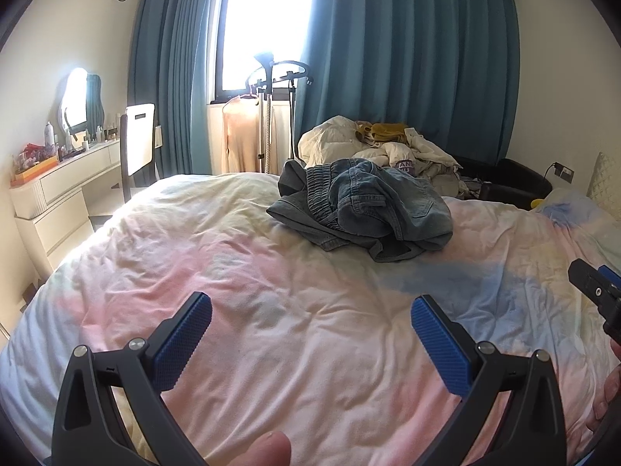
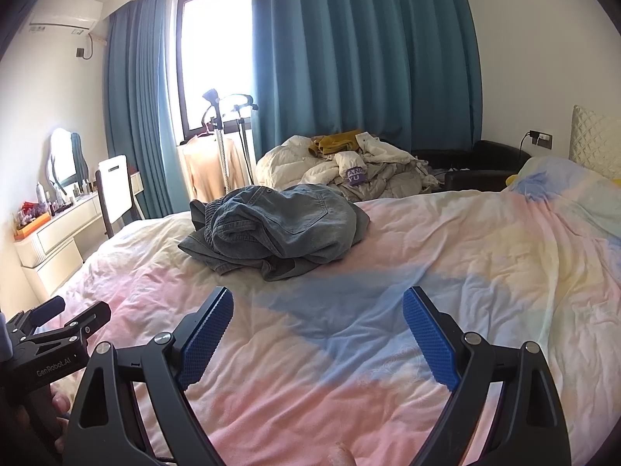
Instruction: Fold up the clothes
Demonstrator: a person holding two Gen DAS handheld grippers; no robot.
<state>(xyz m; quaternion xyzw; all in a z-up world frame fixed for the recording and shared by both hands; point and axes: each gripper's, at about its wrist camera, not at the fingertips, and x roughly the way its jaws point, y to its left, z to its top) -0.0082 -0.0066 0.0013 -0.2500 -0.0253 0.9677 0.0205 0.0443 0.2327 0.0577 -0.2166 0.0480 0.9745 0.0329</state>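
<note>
At the far left a white desk (image 2: 58,233) stands against the wall, crowded with small bottles and carrying one mirror (image 2: 62,157). One white-backed chair (image 2: 116,190) stands just beside it. Next comes one garment steamer stand (image 2: 221,136) with a pale top hanging on it, in front of the window between two teal curtains (image 2: 368,58).

The bed (image 2: 465,272) fills the lower part of both views under a pink, blue and yellow cover. On it lies one crumpled denim garment (image 2: 279,229), well ahead of both grippers and toward the far edge of the bed. It is bunched in a heap, its long axis running roughly left to right across the bed; which way its waistband points cannot be told for sure, though gathered elastic shows at its left side. Beyond the bed lies one pile of pale laundry (image 2: 349,171), with a mustard piece on top.

There are two grippers. The left hand-held gripper (image 1: 310,322) hovers above the cover with its jaws spread wide, holding nothing. The right hand-held gripper (image 2: 318,318) is likewise wide open and empty, over the blue patch of the cover.
</note>
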